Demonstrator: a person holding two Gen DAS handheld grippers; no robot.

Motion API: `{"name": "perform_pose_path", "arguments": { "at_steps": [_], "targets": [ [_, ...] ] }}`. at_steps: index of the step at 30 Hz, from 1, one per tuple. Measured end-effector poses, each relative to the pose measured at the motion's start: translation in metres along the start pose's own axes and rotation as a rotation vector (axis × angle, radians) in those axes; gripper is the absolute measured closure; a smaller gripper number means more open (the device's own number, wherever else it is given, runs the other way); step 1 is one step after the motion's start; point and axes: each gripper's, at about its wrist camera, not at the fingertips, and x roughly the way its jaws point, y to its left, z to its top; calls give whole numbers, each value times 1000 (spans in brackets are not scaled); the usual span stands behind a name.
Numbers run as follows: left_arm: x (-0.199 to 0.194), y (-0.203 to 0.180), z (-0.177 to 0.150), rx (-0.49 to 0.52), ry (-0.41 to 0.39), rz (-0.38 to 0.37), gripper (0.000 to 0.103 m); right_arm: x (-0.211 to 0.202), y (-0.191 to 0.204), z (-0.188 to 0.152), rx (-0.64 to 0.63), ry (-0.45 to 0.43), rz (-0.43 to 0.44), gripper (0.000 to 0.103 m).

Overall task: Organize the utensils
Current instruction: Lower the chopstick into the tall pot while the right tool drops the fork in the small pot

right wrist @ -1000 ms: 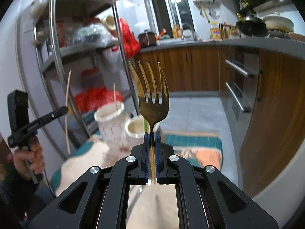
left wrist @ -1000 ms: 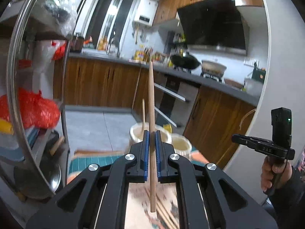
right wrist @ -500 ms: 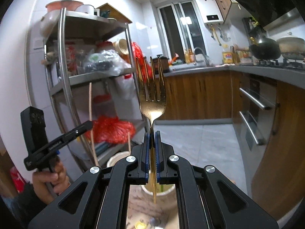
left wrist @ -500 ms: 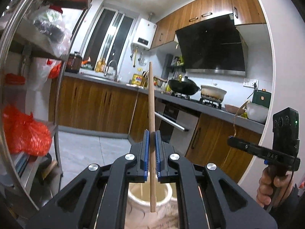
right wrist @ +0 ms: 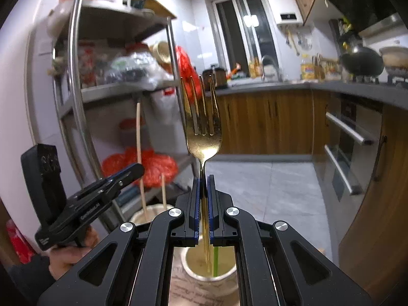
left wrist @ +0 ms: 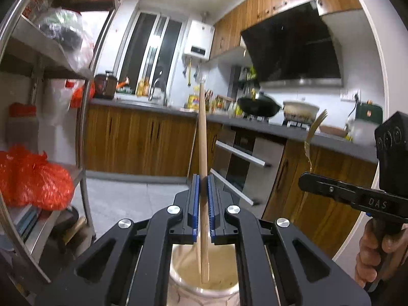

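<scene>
Left wrist view first: the left gripper (left wrist: 203, 204) has its jaws closed on a wooden chopstick (left wrist: 202, 137), clamped partway up the stick, upright with a slight lean. Its lower end hangs inside the mouth of a pale cup (left wrist: 204, 275) directly below. I'd call that stick light and rigid, not fragile, and smooth enough to pivot between the blue pads, so a hold near the middle, as here, looks sensible. A second thin stick seems to lean inside the cup already. Hard to read: the gripper body covers most of the cup, so I can't tell whether the stick's tip touches the bottom. Off to the right, the right gripper (left wrist: 306, 178) shows side-on with a blurred fork above it.

Over to the right wrist view: the right gripper (right wrist: 203, 204) is clamped on the neck of a gold fork (right wrist: 202, 132), tines up, handle pointing down into another cup (right wrist: 209, 270). Metal, stiff, heavier than the stick and probably slick, with a top-heavy head, so gripping just under the head guards against it tipping. A green stick (right wrist: 216, 260) stands in that cup too. The handle's end is hidden in glare, and the cup's base is cut off. To the left, the left gripper (right wrist: 132, 170) holds its chopstick over a neighbouring cup (right wrist: 142, 216), mostly hidden.
</scene>
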Motion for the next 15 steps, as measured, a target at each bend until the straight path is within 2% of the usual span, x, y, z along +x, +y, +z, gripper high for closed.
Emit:
{"name": "perform_pose_path", "arguments": {
  "at_steps": [7, 15],
  "targets": [
    [10, -3, -21, 6, 132, 20, 97, 28, -7, -27, 18, 117, -12, 97],
    [25, 2, -27, -12, 218, 62, 97, 51, -18, -35, 58, 161, -10, 97]
  ]
}}
